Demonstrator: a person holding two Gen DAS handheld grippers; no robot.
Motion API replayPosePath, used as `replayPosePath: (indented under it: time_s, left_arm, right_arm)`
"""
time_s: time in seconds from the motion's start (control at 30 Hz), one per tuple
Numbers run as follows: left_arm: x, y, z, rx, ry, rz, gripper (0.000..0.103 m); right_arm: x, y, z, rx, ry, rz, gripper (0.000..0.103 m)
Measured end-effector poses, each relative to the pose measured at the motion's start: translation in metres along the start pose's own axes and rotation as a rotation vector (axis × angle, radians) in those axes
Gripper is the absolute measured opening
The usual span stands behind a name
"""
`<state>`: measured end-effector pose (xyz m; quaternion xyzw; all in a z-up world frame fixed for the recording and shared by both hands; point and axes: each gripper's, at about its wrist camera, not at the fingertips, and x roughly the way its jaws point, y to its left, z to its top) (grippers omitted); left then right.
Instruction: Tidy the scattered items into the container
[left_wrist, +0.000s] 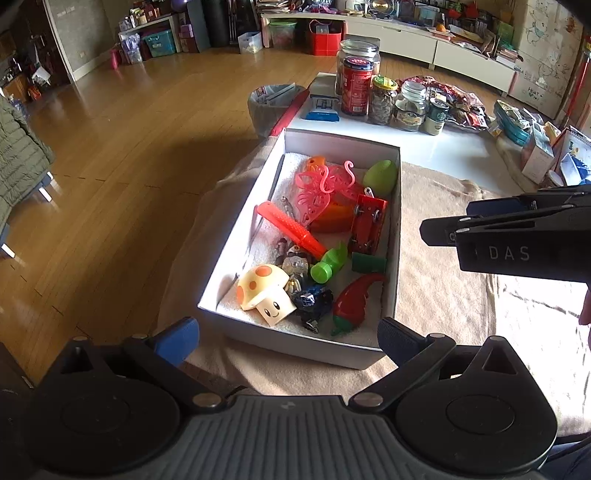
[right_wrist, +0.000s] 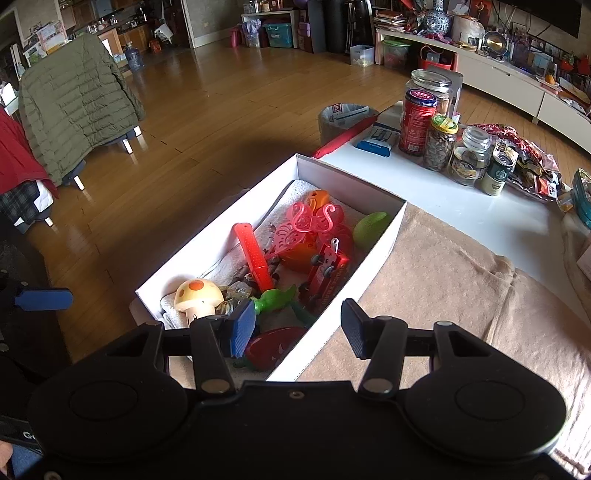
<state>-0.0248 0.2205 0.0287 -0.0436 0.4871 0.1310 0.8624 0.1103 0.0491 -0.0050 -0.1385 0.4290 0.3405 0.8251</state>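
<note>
Left gripper (left_wrist: 286, 341) is wide open and empty, right gripper (right_wrist: 297, 328) same. All the small plastic toys (left_wrist: 321, 236) look to be inside the white cardboard box (left_wrist: 398, 206), which sits near the table's left edge, so a bump could tip it floorward. Open beige cloth (right_wrist: 443, 266) on the right.
</note>
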Motion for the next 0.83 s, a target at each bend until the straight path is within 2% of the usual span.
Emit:
replayPosePath:
  time_s: [0.37, 0.53, 0.63, 0.83]
  left_arm:
    - [0.0052, -0.0022, -0.0001, 0.011, 0.007, -0.013, 0.103]
    - [0.0078, -0.0033, 0.0005, 0.019, 0.037, -0.062, 0.103]
    - [0.0051, -0.0041, -0.0006, 0.027, 0.021, -0.088, 0.103]
    - [-0.0008, -0.0078, 0.0011, 0.040, -0.025, -0.032, 0.102]
  right_arm:
    - [0.0058, 0.0030, 0.0015, -0.005, 0.007, 0.006, 0.052]
    - [0.0072, 0.0039, 0.0011, -0.006, 0.009, 0.007, 0.052]
    - [0.0076, 0.0042, 0.0007, -0.005, 0.010, 0.006, 0.052]
    - [0.0101, 0.0056, -0.0019, -0.004, 0.011, 0.008, 0.052]
